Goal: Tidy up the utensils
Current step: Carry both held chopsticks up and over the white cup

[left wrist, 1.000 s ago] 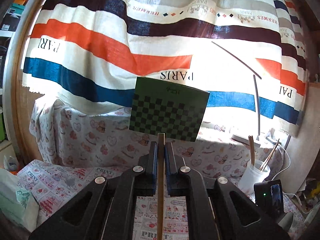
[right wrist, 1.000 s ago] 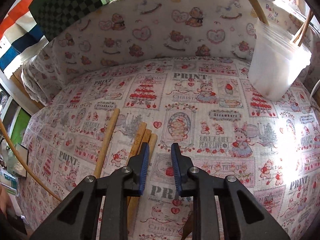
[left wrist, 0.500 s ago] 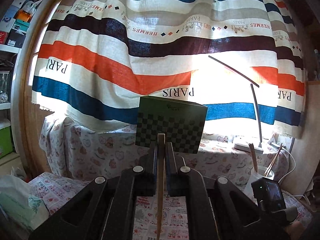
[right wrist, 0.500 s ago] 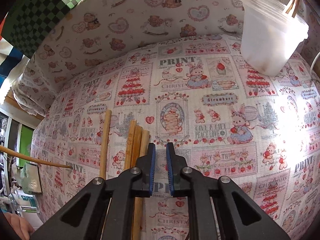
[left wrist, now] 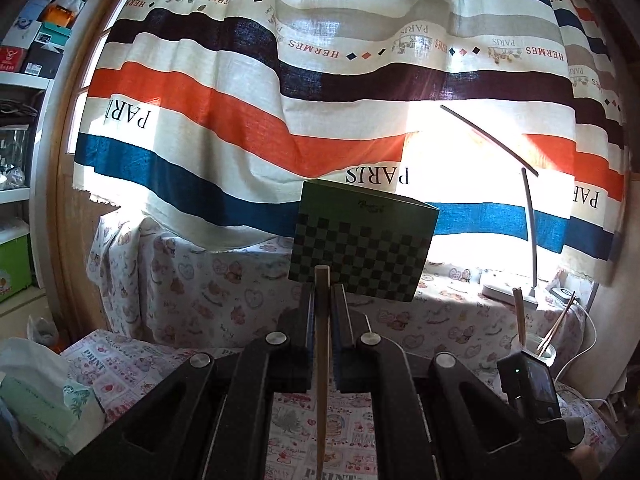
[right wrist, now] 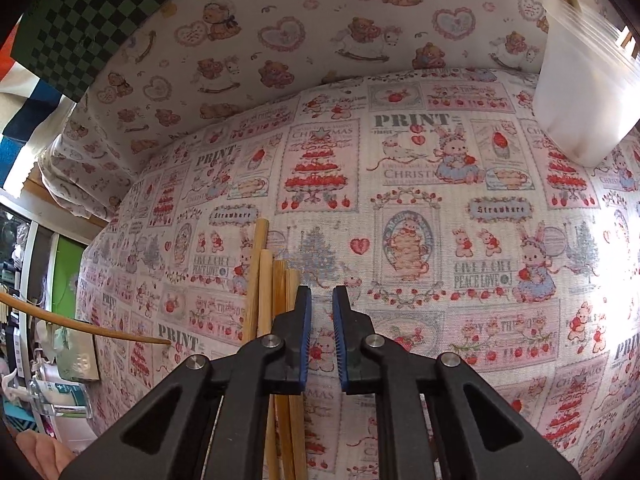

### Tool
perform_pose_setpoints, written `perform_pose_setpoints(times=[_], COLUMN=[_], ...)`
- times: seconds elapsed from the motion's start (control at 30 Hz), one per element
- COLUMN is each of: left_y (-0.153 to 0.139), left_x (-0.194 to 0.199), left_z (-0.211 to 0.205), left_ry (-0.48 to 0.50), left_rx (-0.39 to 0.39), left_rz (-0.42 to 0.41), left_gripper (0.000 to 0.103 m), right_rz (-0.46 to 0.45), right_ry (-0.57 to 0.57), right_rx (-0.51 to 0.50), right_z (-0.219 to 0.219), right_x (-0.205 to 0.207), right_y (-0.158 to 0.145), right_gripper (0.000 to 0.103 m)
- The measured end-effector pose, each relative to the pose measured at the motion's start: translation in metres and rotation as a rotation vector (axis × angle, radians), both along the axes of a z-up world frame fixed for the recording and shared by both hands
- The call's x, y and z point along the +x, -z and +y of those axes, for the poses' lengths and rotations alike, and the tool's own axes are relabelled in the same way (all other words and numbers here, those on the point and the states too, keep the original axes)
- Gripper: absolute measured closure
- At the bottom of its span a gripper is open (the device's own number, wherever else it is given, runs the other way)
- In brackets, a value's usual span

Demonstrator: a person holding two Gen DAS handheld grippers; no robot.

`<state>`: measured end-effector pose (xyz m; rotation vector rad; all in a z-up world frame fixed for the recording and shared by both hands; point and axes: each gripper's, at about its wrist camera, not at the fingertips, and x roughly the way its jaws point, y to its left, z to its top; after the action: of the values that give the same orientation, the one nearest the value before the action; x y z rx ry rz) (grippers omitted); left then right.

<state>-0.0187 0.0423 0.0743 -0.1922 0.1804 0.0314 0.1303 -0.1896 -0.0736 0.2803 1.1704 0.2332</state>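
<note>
Holding now: left gripper (left wrist: 323, 300) has its jaws pressed tight on one chopstick (left wrist: 322, 360), which runs along the fingers with its square end poking out past the tips.
Right gripper (right wrist: 320, 308): jaws nearly together with a narrow gap, nothing between the pads; it hangs tilted down over the tablecloth (right wrist: 420, 240).
Loose sticks (right wrist: 276, 280): four lie side by side on the cloth, touching or nearly so, just left of the right gripper's left finger and partly hidden under it.
Feel, my guess: light, stiff, dry wood or bamboo; not fragile, but thin and smooth enough to roll on the cloth or swivel in a pinch.
Grip point, my guess: toward the thick, blunt end or near the middle, pads square across the shaft, so that the stick does not pivot; taking one from the tight bundle likely means going for the outermost stick.
Thin stick (right wrist: 80, 326): a slim curved one reaches in from the left above the cloth; what holds it I cannot tell.
Cup (right wrist: 580, 92): translucent, far right on the table, with sticks already standing in it.
Beyond: checkered box (left wrist: 360, 248), lamp (left wrist: 528, 232), striped curtain (left wrist: 280, 100).
</note>
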Motion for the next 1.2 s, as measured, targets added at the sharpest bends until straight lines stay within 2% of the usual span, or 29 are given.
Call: perform_pose_setpoints(times=[0.13,0.27,0.37,0.53,0.7,0.83,0.97,1.03,1.1,1.13,1.2], left_y=[-0.001,0.000,0.001,0.001,0.002,0.003,0.003,0.004,0.003,0.002,0.000], left_x=[0.000,0.002,0.002,0.003,0.004,0.004,0.008,0.012,0.013,0.011,0.007], left_z=[0.001,0.002,0.003,0.004,0.000,-0.002,-0.002,-0.002,-0.004,-0.006,-0.007], left_ry=[0.012,0.005,-0.007,0.000,-0.005,-0.004,0.036,0.063,0.059,0.053,0.063], left_rx=[0.002,0.003,0.006,0.002,0.023,0.043,0.044,0.039,0.063,0.079,0.077], left_rz=[0.002,0.001,-0.004,-0.008,-0.013,-0.019,0.010,0.046,0.066,0.066,0.054], left_gripper=[0.097,0.097,0.097,0.097,0.097,0.097,0.097,0.097,0.097,0.097,0.097], right_rz=[-0.030,-0.061,-0.090,-0.085,-0.002,-0.016,-0.009,-0.005,0.003,-0.031,-0.168], right_ry=[-0.013,-0.029,-0.045,-0.055,-0.104,-0.113,-0.127,-0.137,-0.123,-0.116,-0.085], right_rx=[-0.012,0.022,-0.052,-0.148,-0.122,-0.226,-0.268,-0.265,-0.209,-0.187,-0.209], right_z=[0.002,0.003,0.015,0.024,0.033,0.048,0.055,0.054,0.045,0.040,0.027], right_x=[-0.003,-0.008,-0.010,-0.005,-0.002,0.000,0.007,0.009,0.009,0.005,-0.008], right_y=[0.000,-0.006,-0.011,-0.008,-0.004,-0.002,-0.003,-0.005,-0.012,-0.020,-0.047], right_gripper=[0.090,0.090,0.090,0.090,0.090,0.090,0.093,0.095,0.095,0.096,0.096])
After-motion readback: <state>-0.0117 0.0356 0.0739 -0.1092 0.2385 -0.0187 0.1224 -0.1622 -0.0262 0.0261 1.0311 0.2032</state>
